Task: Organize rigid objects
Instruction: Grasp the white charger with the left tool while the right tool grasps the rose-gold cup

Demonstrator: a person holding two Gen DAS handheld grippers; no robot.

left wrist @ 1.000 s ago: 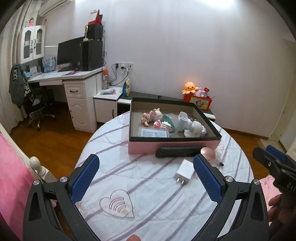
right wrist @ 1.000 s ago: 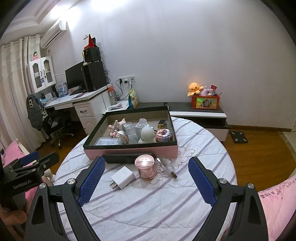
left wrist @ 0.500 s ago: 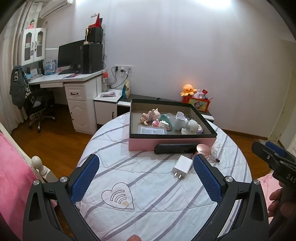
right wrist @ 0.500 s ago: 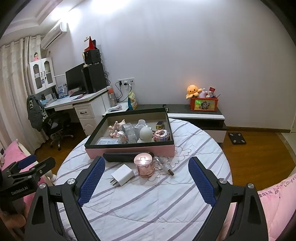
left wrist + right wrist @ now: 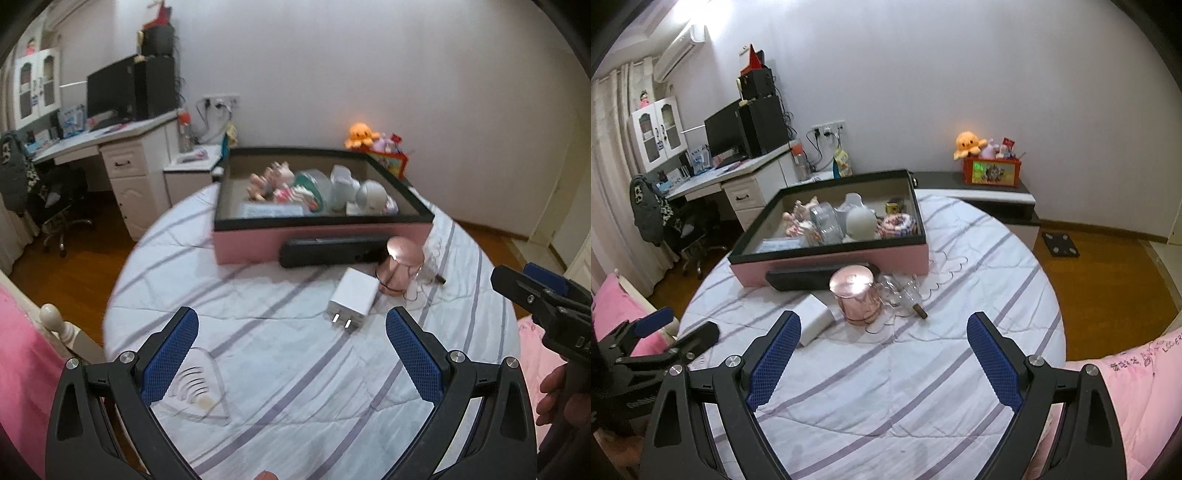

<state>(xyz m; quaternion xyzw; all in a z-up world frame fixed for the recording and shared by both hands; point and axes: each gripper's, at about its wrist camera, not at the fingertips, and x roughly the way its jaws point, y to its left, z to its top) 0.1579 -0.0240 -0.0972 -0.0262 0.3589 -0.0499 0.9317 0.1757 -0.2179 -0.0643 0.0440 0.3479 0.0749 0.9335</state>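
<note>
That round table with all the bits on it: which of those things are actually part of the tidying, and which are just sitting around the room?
Part of the job:
pink box
white charger
black bar
pink jar
clear glass piece

Just lying about:
orange octopus plush
computer monitor
office chair
red toy box

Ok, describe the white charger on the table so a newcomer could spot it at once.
Start at the pink box with the black rim on the striped round table. Before its front wall lies a long black bar; nearer the camera is the white charger, beside a rose-gold cup. It is the only white block, with two metal prongs.
</note>
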